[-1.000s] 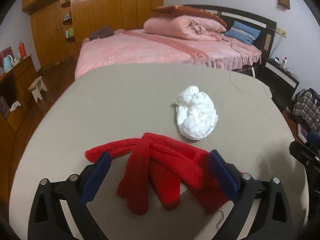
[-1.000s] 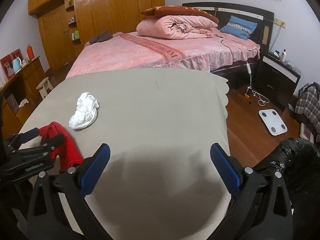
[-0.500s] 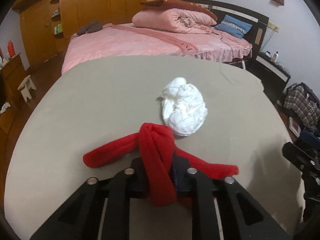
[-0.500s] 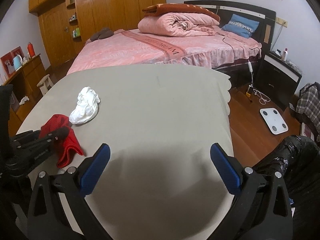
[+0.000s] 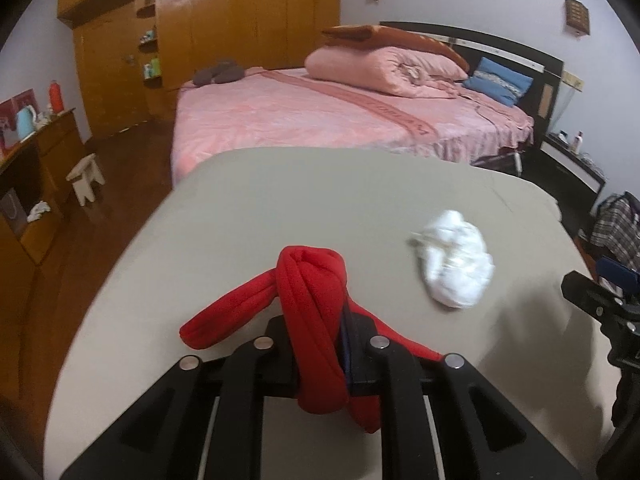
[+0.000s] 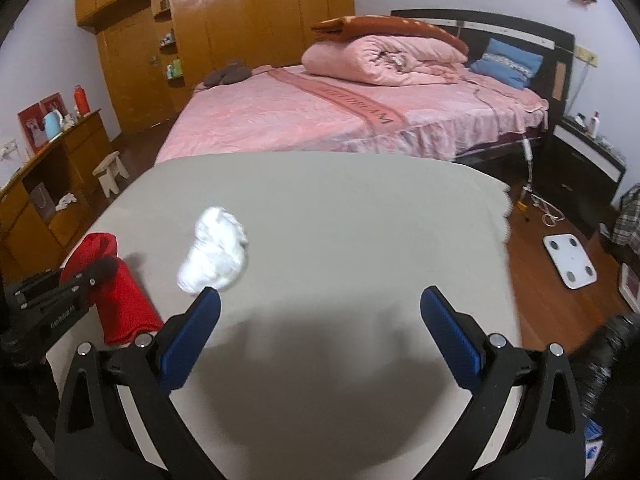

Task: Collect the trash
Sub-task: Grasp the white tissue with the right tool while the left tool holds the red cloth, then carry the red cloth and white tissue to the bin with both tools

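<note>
My left gripper [image 5: 320, 344] is shut on a red cloth [image 5: 312, 300] and holds it lifted above the grey table [image 5: 280, 200]; the cloth hangs over and below the jaws. It also shows in the right wrist view [image 6: 116, 296], held by the left gripper [image 6: 100, 270]. A crumpled white tissue wad [image 5: 456, 264] lies on the table to the right of the cloth, also in the right wrist view [image 6: 216, 256]. My right gripper [image 6: 320, 320] is open and empty over the table's near part, right of the wad.
A black trash bag [image 6: 612, 360] sits at the table's right on the floor. A pink bed [image 6: 340, 116] stands behind the table. A wooden cabinet [image 6: 52, 176] and small stool [image 6: 110, 168] are at the left. A white scale [image 6: 570, 256] lies on the floor.
My left gripper closed on the red cloth and lifted it, swinging left. My right gripper moved left toward the white wad, still open.
</note>
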A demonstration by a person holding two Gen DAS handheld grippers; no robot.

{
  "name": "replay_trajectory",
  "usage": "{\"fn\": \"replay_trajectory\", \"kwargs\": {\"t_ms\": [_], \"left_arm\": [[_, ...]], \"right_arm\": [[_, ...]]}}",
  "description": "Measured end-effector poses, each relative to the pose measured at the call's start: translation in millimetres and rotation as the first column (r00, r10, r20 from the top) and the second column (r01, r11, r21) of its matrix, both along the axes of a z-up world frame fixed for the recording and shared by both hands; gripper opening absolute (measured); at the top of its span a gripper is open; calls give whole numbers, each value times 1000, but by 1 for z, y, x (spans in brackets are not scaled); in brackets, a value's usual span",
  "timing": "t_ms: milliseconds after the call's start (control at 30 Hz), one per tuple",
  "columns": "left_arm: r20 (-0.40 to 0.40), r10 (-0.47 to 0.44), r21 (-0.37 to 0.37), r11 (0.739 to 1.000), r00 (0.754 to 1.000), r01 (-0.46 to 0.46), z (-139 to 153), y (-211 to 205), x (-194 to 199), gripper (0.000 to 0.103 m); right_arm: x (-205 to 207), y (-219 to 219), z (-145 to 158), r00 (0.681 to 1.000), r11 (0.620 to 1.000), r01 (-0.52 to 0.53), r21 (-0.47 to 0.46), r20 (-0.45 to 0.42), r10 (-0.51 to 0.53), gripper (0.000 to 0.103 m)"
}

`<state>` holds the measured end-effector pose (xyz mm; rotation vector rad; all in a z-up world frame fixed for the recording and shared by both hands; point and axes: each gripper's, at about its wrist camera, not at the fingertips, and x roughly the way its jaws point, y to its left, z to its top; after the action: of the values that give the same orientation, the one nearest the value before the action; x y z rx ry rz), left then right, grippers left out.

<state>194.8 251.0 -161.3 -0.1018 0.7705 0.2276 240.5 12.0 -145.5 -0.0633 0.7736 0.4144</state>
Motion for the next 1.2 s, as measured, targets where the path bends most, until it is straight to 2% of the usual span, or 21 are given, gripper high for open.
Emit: {"fn": "replay_trajectory", "kwargs": {"t_ms": [233,567,600,667,900,1067,1200], "left_arm": [[-29,34,13,999,999,-34,-11,22,5,15],[-49,57,-36,998,997,-59,-23,36,4,15],[-53,61,-39,997,997,-63,-24,37,5,15],[-56,62,-41,997,997,-64,-25,37,4,15],[-59,59,-40,997,996,-62,-25,37,5,15],[-68,59,-40,997,996,-61,-28,37,5,15],[-76,59,-35,997,995,-62,-29,35,6,15]], "right_arm": [[16,53,-11,997,997,-71,-20,-35,71,97],[26,86,-31,993,993,-98,-69,-76,93,97],[28,87,-32,992,992,-103,-72,-87,97,95],[31,91,-36,988,990,-116,-75,-109,107,74],[24,101,-41,986,983,-139,-118,-105,127,67],[21,105,-41,985,979,-157,-130,-93,146,54],[21,104,-40,984,978,-162,-131,-94,150,50]]}}
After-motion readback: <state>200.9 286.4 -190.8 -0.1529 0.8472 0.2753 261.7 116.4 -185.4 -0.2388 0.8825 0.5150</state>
